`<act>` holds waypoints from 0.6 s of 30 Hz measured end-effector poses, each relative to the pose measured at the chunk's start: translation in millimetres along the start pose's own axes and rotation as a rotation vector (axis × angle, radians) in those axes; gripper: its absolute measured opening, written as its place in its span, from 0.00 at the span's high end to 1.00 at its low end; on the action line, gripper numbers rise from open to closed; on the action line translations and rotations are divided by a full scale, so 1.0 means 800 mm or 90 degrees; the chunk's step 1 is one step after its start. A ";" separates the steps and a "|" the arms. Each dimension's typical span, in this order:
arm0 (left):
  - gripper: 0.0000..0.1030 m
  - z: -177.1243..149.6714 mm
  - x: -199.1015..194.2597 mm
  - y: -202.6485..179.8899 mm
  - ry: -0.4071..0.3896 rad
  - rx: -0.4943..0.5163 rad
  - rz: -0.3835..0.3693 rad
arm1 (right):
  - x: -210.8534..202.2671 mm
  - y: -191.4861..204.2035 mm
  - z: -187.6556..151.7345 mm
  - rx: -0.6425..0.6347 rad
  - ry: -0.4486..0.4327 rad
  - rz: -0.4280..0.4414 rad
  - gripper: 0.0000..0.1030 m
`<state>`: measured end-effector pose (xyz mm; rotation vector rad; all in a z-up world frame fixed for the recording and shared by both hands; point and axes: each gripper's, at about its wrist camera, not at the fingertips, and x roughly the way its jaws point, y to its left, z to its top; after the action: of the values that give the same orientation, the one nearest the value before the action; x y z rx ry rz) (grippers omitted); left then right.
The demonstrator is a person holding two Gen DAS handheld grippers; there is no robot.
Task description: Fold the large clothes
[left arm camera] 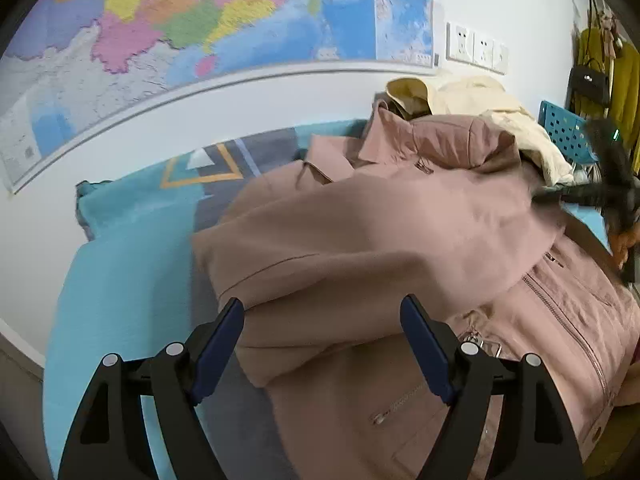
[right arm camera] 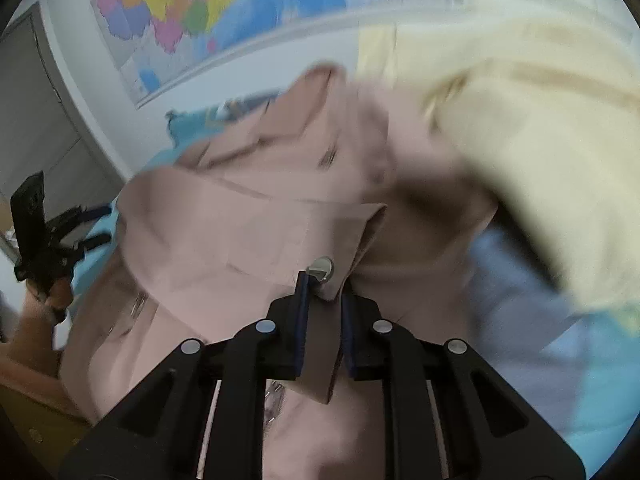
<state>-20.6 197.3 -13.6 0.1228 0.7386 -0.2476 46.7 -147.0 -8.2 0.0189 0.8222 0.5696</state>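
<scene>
The right gripper pinched the pink jacket's sleeve cuff; the left gripper gaped wide and empty, the jacket's body just ahead of it.

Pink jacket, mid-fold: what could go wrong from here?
1. The right hand-held gripper pinches only the sleeve cuff beside its snap button; a tug may pull it free.
2. The left hand-held gripper is open, so the pink jacket could drag unevenly.
3. The cream garment lies against the jacket and may get caught in the fold.
</scene>
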 end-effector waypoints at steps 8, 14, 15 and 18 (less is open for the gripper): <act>0.24 0.002 0.058 -0.008 0.068 0.002 0.011 | 0.030 -0.045 0.021 0.028 0.031 -0.067 0.85; 0.23 -0.004 0.058 0.000 0.065 -0.018 -0.007 | 0.038 -0.051 0.012 0.054 0.026 -0.091 0.73; 0.22 -0.004 0.054 0.001 0.061 -0.021 -0.012 | 0.030 -0.050 0.013 0.054 0.016 -0.095 0.71; 0.22 -0.007 0.043 0.006 0.054 -0.028 -0.011 | -0.005 -0.028 0.012 0.018 -0.031 -0.112 0.62</act>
<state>1.6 196.7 -40.7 0.0854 0.8285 -0.2442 62.1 -165.7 -3.9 -0.0133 0.7757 0.3905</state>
